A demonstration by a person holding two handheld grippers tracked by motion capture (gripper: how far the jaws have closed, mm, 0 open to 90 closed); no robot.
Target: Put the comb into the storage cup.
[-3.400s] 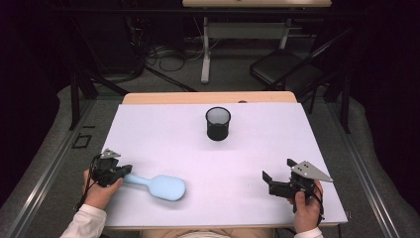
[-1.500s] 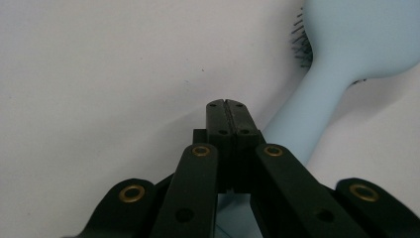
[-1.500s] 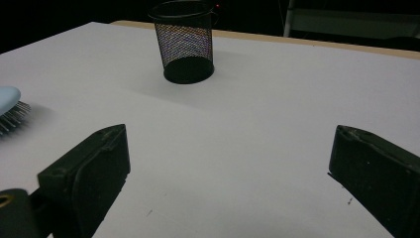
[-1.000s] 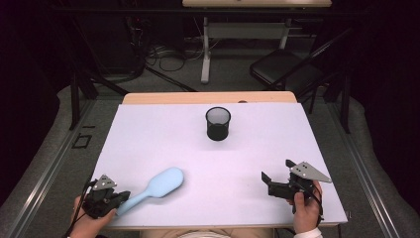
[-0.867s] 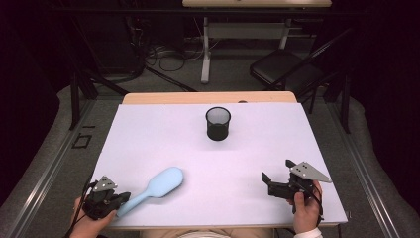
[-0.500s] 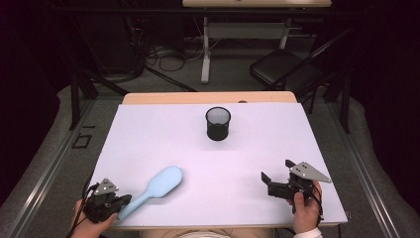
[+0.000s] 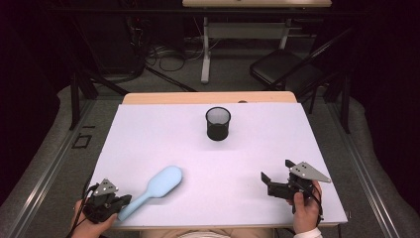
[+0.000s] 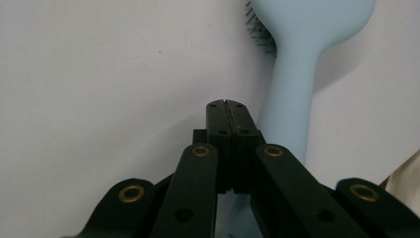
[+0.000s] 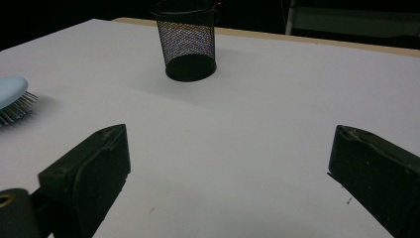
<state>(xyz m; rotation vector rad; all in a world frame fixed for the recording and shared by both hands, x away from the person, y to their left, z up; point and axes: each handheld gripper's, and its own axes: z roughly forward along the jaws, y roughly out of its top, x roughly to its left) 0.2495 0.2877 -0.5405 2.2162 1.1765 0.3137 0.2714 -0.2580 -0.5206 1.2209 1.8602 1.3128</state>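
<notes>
At the table's near edge [image 7: 208,226], the hairbrush [image 7: 153,190] handle overhangs

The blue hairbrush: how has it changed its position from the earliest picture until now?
The left gripper pulled back toward the table's near edge, and the blue hairbrush turned: its head now points up-right instead of lying flat to the right. The mesh cup and the right gripper stayed put.

White table [image 7: 148,129], light blue hairbrush [image 7: 157,187], black mesh cup [image 7: 218,123]
</notes>
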